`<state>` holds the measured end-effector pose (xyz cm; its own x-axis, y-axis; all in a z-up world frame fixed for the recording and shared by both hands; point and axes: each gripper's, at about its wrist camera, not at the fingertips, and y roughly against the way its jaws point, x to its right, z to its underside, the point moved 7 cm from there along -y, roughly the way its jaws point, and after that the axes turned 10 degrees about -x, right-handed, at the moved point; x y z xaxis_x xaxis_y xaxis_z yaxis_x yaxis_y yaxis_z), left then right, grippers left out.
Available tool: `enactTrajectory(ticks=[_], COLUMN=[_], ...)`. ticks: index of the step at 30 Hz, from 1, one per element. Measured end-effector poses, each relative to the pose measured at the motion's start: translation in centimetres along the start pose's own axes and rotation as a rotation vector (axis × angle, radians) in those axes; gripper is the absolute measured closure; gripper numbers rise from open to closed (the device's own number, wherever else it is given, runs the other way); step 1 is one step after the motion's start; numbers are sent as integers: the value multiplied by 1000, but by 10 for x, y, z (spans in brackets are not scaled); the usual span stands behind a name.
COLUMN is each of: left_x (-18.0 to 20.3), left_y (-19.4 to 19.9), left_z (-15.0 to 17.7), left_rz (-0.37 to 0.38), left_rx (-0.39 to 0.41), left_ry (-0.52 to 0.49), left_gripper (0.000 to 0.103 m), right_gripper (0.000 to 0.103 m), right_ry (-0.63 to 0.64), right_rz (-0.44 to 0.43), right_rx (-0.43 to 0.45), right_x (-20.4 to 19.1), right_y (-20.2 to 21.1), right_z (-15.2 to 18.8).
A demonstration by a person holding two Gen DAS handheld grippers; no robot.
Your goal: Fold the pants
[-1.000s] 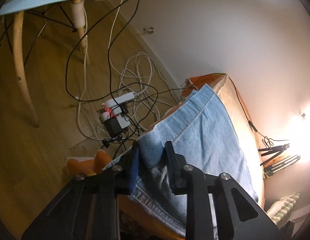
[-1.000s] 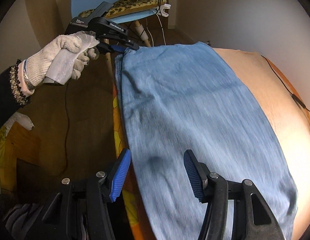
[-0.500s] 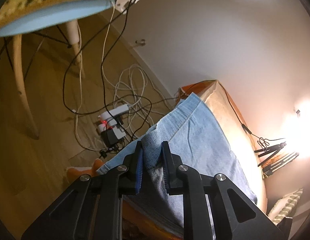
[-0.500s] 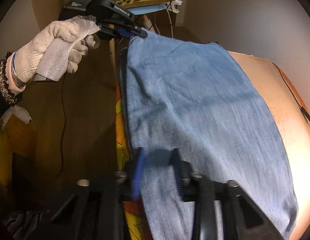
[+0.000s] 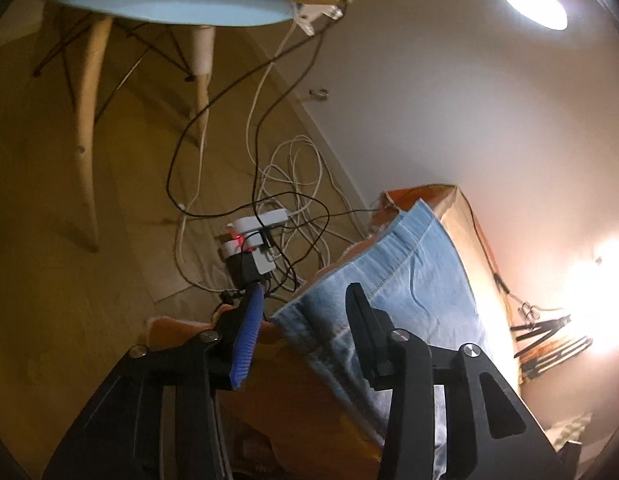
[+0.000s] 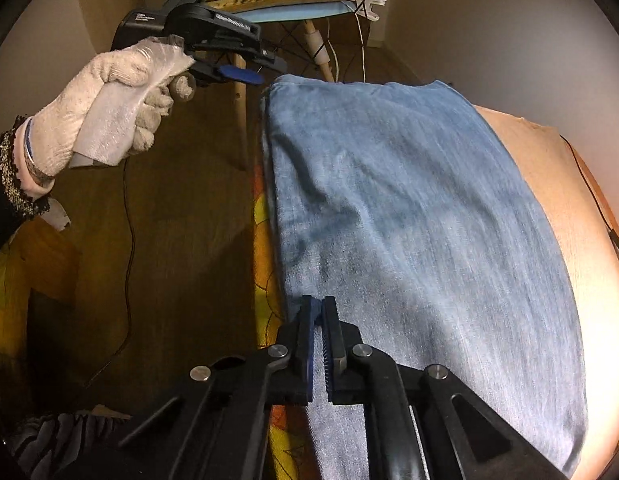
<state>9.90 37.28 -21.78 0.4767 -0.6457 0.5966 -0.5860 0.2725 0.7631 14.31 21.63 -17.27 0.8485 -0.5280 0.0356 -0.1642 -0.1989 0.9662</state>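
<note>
We record light blue denim pants [image 6: 409, 216] lying flat on an orange-sheeted bed [image 6: 549, 184]. Our right claw [image 6: 319, 312] is clamped on their near left edge; our left claw [image 5: 305, 320], held in a white knitted glove [image 6: 109, 108], gapes apart beside the far corner.

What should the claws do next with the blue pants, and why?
Probably the left claw should close on the pants' far corner again. Its fingers stand open with the denim edge between them, gripping nothing, while the right claw is shut on the near edge. One pinched corner alone likely won't carry the cloth over evenly.
</note>
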Motion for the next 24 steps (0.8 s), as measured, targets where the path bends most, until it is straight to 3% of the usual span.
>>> enactTrajectory(ticks=[9, 15, 24], left_x=[-5, 1, 10], left_y=[-18, -30, -32], left_z=[14, 13, 11], left_rz=[117, 202, 168], left_rx=[-94, -100, -40], left_ry=[89, 145, 107], left_gripper=[54, 53, 56], right_gripper=[93, 90, 88], right_ry=[-25, -29, -78], right_rz=[-8, -5, -24], right_rx=[1, 8, 22], right_x=[1, -2, 15], right_y=[0, 4, 10], right_z=[-5, -4, 1])
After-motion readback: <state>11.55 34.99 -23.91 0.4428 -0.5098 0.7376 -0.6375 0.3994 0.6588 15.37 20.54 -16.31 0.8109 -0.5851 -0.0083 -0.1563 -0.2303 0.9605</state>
